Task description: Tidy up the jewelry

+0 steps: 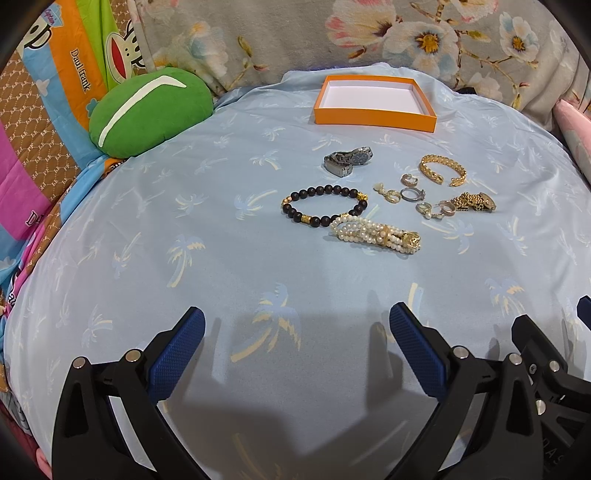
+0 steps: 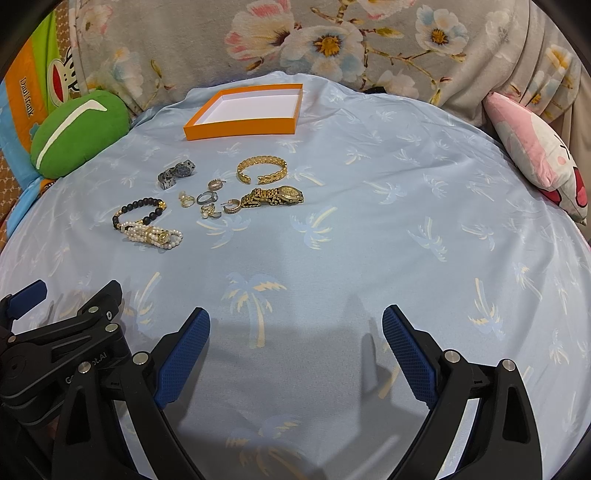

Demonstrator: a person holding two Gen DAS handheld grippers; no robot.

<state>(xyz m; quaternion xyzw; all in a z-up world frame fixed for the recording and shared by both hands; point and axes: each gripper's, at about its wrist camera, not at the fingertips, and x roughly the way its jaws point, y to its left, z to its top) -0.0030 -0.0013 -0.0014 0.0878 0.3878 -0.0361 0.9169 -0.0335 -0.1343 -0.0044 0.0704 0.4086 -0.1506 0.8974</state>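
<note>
An empty orange box (image 1: 373, 114) (image 2: 240, 129) with a white inside stands at the far side of the light blue sheet. In front of it lie a silver watch (image 1: 347, 160) (image 2: 176, 173), a gold cuff bangle (image 1: 443, 170) (image 2: 263, 170), a gold watch (image 1: 474, 202) (image 2: 273, 196), a black bead bracelet (image 1: 325, 205) (image 2: 138, 212), a pearl bracelet (image 1: 375, 234) (image 2: 155, 233) and several small rings and earrings (image 1: 410, 194) (image 2: 207, 197). My left gripper (image 1: 297, 325) and right gripper (image 2: 295, 325) are both open and empty, well short of the jewelry.
A green plush cushion (image 1: 147, 110) (image 2: 77, 133) lies at the far left. A pink and white cushion (image 2: 535, 151) lies at the far right. A floral blanket (image 1: 369, 33) rises behind the box. The other gripper shows at the frame edge (image 1: 546, 354) (image 2: 55, 332).
</note>
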